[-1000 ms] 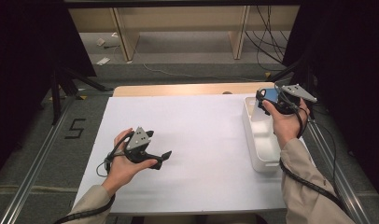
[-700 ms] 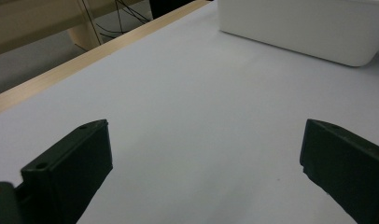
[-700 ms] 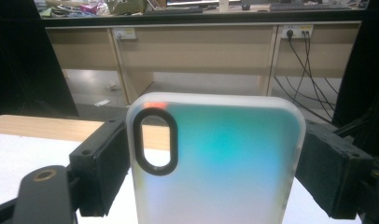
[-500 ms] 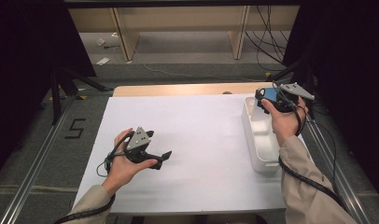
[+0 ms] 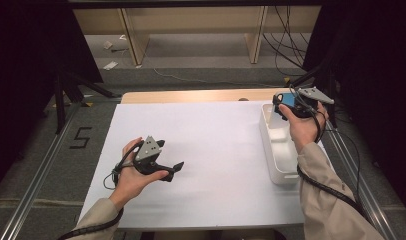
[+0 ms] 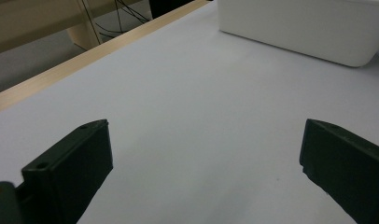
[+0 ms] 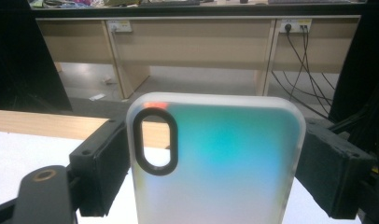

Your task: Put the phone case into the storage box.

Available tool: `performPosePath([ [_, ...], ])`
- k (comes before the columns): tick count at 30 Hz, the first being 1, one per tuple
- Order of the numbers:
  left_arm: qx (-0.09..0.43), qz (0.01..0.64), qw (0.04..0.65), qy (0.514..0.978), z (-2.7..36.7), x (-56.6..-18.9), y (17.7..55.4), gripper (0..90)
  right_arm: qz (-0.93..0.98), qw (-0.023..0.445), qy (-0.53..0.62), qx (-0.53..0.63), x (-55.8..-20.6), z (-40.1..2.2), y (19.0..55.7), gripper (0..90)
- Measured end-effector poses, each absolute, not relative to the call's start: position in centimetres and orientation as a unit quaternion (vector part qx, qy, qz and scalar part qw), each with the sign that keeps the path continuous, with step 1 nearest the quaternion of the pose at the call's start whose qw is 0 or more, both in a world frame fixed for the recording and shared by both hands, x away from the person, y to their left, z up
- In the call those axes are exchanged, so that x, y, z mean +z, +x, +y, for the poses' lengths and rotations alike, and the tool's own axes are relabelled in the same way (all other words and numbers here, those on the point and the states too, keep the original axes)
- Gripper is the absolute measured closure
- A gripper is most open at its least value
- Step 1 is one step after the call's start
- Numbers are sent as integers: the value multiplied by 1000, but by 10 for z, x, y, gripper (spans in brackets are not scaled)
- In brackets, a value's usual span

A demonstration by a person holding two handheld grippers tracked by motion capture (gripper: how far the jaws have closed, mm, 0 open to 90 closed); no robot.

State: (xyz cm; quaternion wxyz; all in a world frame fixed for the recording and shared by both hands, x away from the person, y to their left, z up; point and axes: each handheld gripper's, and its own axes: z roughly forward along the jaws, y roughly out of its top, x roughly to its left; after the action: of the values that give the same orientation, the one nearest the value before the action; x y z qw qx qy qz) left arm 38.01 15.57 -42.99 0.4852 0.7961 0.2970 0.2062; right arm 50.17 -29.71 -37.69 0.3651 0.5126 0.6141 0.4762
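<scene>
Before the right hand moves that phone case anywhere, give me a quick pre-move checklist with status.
1. Grip on the phone case: held between both jaws of the right gripper, case upright. Ok.
2. Grip depth: the jaws meet the case at its side edges; how far down they reach cannot be told.
3. Right gripper's place: held above the far end of the white bin. Ok.
4. Bin contents: the visible part looks bare, but the hand hides the rest. Cannot tell.
5. Left gripper: jaws wide apart, nothing between them, low over the white sheet. Ok.
6. Open sheet between the two grippers: no objects on it. Ok.
</scene>
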Motion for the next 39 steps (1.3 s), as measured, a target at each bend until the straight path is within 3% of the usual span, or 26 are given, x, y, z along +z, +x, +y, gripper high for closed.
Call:
performPosePath([
  [39,206,297,487,796,156,-430,380,17,623,360,524,455,-388,-294,525,182],
])
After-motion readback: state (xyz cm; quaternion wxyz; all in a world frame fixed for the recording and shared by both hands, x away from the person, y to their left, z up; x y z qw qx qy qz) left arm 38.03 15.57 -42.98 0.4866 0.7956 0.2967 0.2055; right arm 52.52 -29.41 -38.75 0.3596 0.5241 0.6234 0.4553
